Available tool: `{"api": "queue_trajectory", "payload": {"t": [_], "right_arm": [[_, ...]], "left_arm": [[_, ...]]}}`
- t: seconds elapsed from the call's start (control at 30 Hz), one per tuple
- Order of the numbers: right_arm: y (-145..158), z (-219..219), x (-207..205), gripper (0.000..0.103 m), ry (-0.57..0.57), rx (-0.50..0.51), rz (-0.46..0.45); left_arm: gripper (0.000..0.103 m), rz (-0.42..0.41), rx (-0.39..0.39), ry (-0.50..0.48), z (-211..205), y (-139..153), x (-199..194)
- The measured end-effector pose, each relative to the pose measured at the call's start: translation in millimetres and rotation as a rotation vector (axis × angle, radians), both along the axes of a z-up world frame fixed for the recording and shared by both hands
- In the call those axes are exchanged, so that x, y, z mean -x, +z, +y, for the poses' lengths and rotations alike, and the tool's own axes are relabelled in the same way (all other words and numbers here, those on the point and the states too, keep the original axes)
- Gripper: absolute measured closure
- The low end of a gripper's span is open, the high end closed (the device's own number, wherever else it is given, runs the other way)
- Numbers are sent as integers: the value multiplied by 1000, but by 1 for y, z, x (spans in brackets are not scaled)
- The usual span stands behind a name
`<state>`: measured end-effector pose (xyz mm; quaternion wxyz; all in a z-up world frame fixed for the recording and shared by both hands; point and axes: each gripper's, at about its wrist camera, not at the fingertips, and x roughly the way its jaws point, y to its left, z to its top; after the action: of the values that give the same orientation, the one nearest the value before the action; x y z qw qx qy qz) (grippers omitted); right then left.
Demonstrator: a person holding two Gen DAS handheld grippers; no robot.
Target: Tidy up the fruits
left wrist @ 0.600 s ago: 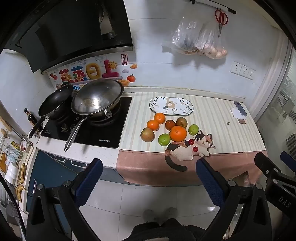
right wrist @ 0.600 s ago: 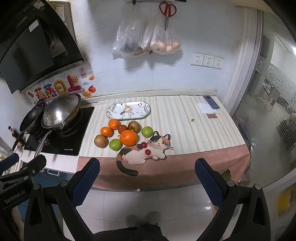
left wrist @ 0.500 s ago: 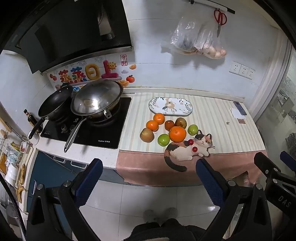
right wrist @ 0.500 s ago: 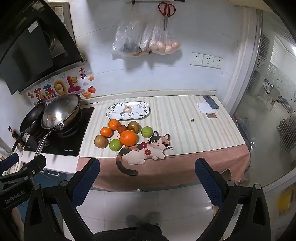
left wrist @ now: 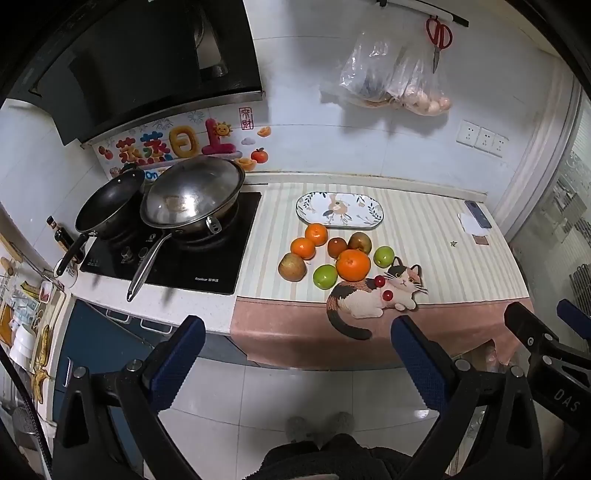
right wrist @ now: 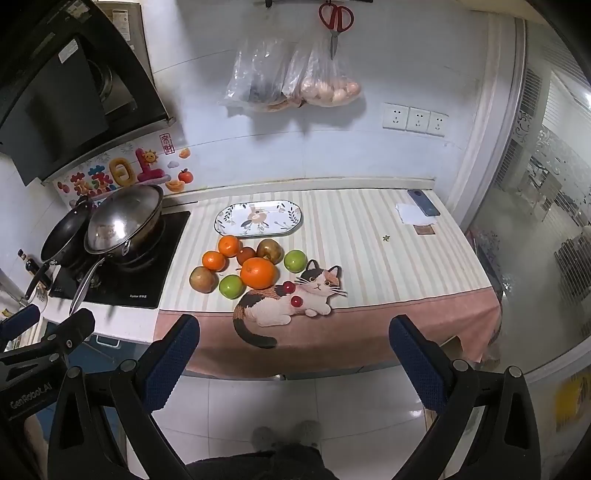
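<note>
A cluster of fruit lies on the striped counter cloth: a large orange (left wrist: pixel 352 264) (right wrist: pixel 258 272), two small oranges (left wrist: pixel 303 247), two green apples (left wrist: pixel 325 276), brown pears (left wrist: pixel 291 266) and two cherries (left wrist: pixel 388 294) on a cat-shaped mat (left wrist: pixel 373 301) (right wrist: pixel 291 302). An empty oval patterned plate (left wrist: pixel 339 210) (right wrist: pixel 258 218) lies behind the fruit. My left gripper (left wrist: pixel 297 347) and my right gripper (right wrist: pixel 293 343) are both open and empty, held over the floor well short of the counter.
A stove (left wrist: pixel 177 258) with a wok (left wrist: pixel 192 195) and a black pan (left wrist: pixel 110 203) stands left of the fruit. A phone and paper (right wrist: pixel 421 212) lie at the counter's far right. Bags and scissors (right wrist: pixel 334 22) hang on the wall.
Both views have shifted very slightly; the counter sits a touch higher in frame. The fruit has not moved and both grippers stay open.
</note>
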<state>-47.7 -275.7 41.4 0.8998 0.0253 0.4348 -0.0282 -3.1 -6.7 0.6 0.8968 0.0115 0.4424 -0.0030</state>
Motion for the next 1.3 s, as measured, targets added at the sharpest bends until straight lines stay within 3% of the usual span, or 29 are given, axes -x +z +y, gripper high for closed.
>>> {"api": "queue_trajectory", "payload": {"t": [1.3], "right_arm": [[15,-2,9,0,-5,2,-14]], "left_arm": [[0,-3,24,-10,0,15,5]]}}
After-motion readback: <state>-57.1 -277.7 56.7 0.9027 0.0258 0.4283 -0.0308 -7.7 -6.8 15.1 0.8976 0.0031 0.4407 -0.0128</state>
